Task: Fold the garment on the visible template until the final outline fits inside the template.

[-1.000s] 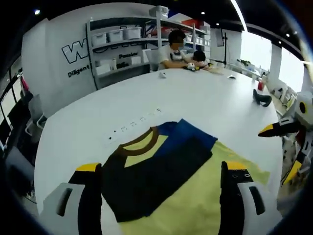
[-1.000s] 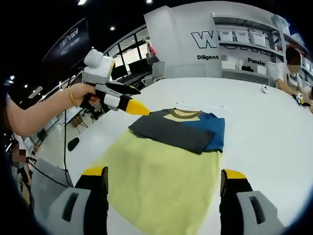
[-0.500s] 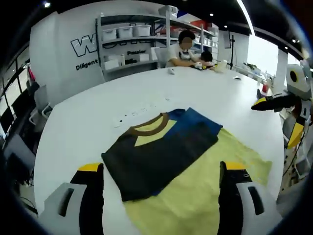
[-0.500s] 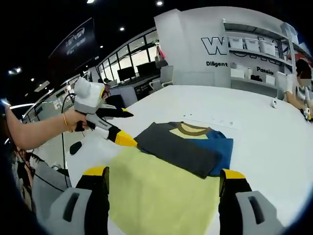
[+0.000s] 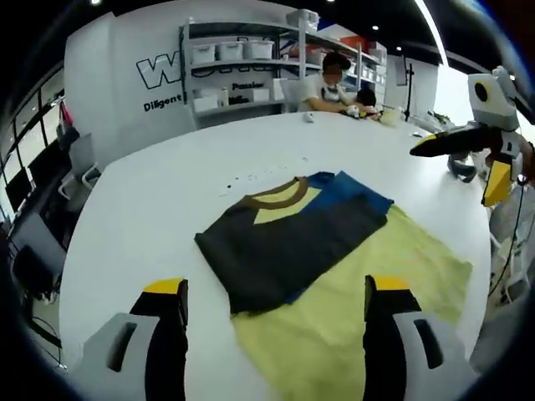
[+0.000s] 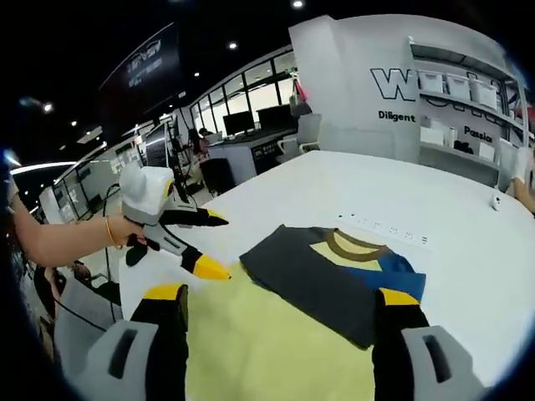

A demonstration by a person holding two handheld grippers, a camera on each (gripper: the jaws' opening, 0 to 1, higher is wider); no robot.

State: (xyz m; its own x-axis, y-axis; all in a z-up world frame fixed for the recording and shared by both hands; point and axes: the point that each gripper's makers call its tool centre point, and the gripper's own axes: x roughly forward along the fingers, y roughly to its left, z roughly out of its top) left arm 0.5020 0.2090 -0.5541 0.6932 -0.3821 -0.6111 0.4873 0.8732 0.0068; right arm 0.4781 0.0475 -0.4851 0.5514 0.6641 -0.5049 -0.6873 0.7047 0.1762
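Note:
The folded garment (image 5: 288, 238) lies flat on the white table (image 5: 150, 209). It is dark grey with a yellow chest patch, a brown collar and a blue part. It lies on the far end of the yellow template sheet (image 5: 376, 309), whose near part is bare. My left gripper (image 5: 276, 286) hangs open above the table with nothing between its fingers. My right gripper (image 5: 460, 159) is in the air at the right, apart from the cloth. In the right gripper view the garment (image 6: 322, 276) rests on the template (image 6: 267, 347). My right gripper (image 6: 280, 294) is open and empty. A hand holds my left gripper (image 6: 216, 246) open to the left of the garment.
A row of small marks (image 5: 251, 175) runs on the table beyond the collar. A dark object (image 5: 458, 167) lies near the table's right edge. Shelves with white bins (image 5: 242, 58) stand at the back, and a person (image 5: 330, 83) sits at the far end. Desks with monitors (image 6: 242, 134) stand beyond the table.
Both views have pulled back and up from the cloth. The left gripper has drawn away from the garment's edge, and the right gripper has risen. The garment lies as before.

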